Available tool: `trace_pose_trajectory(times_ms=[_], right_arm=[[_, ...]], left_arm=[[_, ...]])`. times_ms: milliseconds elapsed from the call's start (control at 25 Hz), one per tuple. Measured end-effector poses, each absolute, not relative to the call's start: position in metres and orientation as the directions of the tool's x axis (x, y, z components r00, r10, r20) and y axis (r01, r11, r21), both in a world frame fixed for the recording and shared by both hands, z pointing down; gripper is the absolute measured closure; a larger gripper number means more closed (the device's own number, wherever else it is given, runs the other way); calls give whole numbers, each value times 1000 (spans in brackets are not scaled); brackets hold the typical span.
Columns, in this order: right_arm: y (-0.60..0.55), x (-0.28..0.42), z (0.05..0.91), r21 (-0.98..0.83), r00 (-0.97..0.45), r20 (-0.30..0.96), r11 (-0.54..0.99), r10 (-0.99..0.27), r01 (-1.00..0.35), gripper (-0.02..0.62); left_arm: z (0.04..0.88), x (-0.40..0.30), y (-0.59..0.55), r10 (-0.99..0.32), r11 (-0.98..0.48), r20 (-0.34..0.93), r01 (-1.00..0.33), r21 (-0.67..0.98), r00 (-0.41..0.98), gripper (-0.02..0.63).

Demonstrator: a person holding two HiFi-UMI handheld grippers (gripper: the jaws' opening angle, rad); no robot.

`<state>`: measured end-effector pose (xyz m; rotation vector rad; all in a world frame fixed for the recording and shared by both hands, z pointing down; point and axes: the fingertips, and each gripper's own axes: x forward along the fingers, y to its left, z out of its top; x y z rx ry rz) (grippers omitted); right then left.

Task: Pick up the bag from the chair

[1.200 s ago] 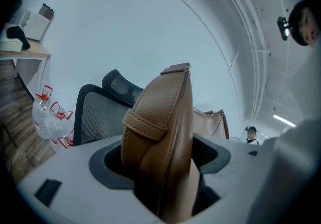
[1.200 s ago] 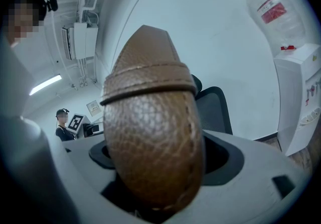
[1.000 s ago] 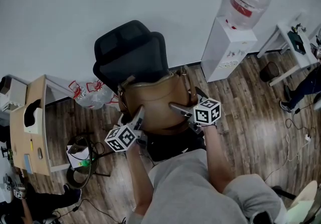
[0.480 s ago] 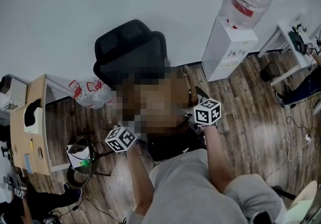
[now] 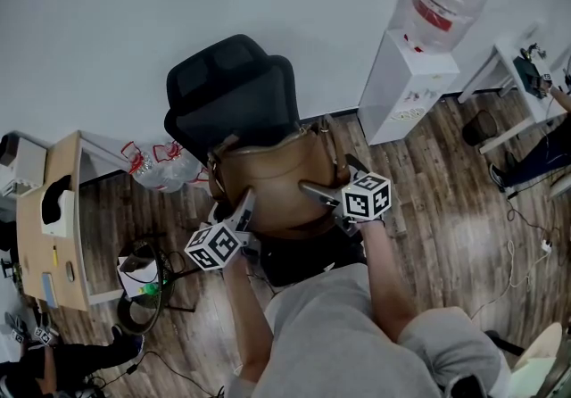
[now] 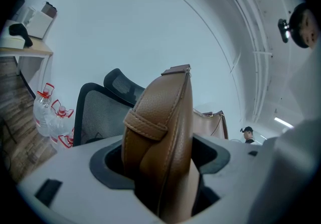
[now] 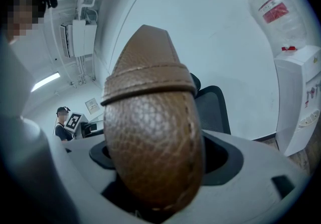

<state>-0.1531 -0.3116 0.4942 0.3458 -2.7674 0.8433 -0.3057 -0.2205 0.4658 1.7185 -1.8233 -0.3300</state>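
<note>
Bag (image 5: 277, 178) by chair (image 5: 227, 93), water dispenser (image 5: 406, 88) nearby

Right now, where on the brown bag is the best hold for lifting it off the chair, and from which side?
Its two narrow ends, one from each side: the brown bag is wide and looks soft, sitting upright on the chair. The left tongs and right tongs clamp those ends, which looks balanced.
</note>
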Motion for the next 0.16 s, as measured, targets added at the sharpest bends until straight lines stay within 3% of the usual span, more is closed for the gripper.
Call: trace_pose_trajectory(times_ms=[160], right_arm=[[-314, -158, 494, -513, -945, 288, 809, -152, -286, 175]], left_arm=[[466, -310, -222, -967, 132, 253, -814, 566, 19, 278]])
